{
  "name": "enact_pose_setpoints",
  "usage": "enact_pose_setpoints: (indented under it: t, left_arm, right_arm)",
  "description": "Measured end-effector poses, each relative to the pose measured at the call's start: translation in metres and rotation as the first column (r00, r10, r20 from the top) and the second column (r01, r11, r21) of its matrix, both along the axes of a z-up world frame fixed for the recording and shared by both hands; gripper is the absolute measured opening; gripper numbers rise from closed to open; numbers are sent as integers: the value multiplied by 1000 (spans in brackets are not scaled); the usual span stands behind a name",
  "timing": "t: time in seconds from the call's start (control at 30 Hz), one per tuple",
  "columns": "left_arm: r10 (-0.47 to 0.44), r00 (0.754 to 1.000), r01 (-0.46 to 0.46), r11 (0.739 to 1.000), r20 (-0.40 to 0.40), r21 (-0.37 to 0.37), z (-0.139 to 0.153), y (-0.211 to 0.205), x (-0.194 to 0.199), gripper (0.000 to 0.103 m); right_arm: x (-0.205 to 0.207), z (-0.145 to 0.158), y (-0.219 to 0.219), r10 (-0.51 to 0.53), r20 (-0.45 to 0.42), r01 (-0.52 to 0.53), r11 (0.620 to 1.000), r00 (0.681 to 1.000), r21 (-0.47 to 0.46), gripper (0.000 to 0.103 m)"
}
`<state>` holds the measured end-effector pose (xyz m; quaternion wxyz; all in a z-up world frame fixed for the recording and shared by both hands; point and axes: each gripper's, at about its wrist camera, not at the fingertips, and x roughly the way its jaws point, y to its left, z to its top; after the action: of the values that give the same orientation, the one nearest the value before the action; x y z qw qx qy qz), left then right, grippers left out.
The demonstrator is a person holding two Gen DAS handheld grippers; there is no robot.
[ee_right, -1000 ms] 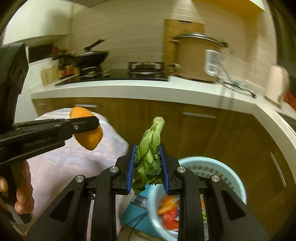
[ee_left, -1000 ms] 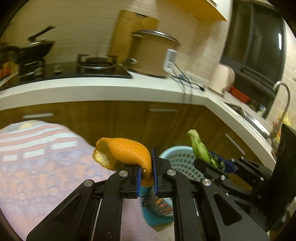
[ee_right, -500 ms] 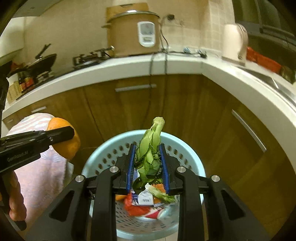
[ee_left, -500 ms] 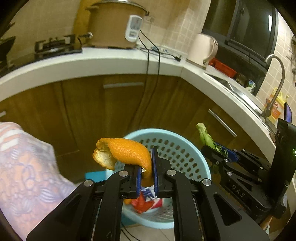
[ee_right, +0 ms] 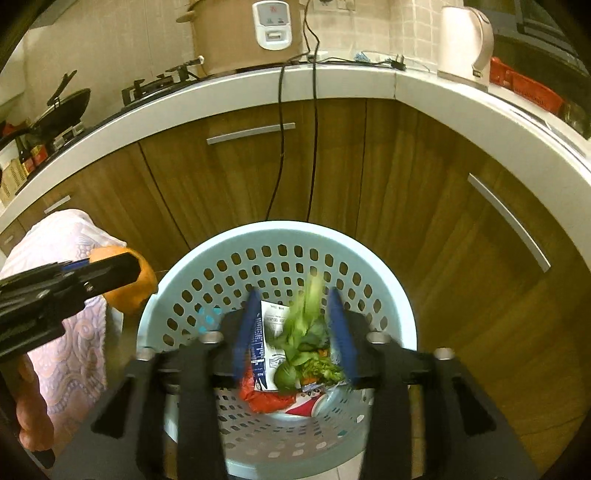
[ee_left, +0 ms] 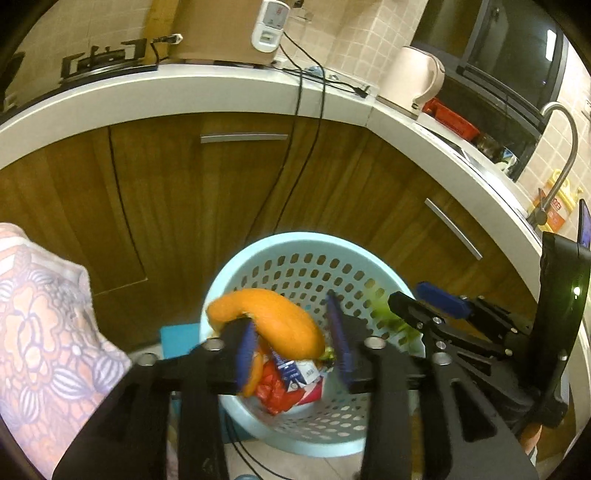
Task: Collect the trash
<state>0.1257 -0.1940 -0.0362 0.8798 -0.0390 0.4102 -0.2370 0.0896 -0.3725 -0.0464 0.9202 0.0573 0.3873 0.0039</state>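
Print shows on the carton [ee_right: 271, 325] in the basket [ee_right: 402, 306], but none is legible.

The leafy green vegetable scrap [ee_right: 306, 325] is smeared by motion blur between the blue-padded fingers [ee_right: 246, 328], so whether either pad touches it cannot be told. The curved orange peel [ee_left: 269, 325] is partly covered by the left gripper's near finger [ee_left: 245, 350], and its contact with the far one is unclear. The trash inside the pale blue perforated plastic basket [ee_right: 369, 273] is mostly hidden. The brown rice cooker [ee_left: 221, 29] is cut off by the top edge.
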Motion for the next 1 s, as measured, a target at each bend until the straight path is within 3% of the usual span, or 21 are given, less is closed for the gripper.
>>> enact_pose_setpoints:
  t: [0.2, 0.8, 0.9, 1.0]
  left_arm:
    - [5, 1000, -5, 999, -8, -34, 4, 15, -6, 60]
    - [-1, 999, 3, 997, 34, -73, 16, 31, -21, 60]
    - [-53, 998, 55, 994, 31, -91, 21, 19, -18, 60]
    - [-137, 991, 137, 989, -3, -62, 18, 5, -17, 72]
  right_arm:
    - [-6, 7, -5, -6, 22, 5, 999, 1000, 37, 60]
    - [-27, 37, 7, -44, 82, 44, 999, 996, 1, 60]
    - [-30, 39, 2, -61, 85, 61, 998, 994, 6, 60]
    - [-32, 39, -3, -74, 80, 74, 997, 994, 6, 60]
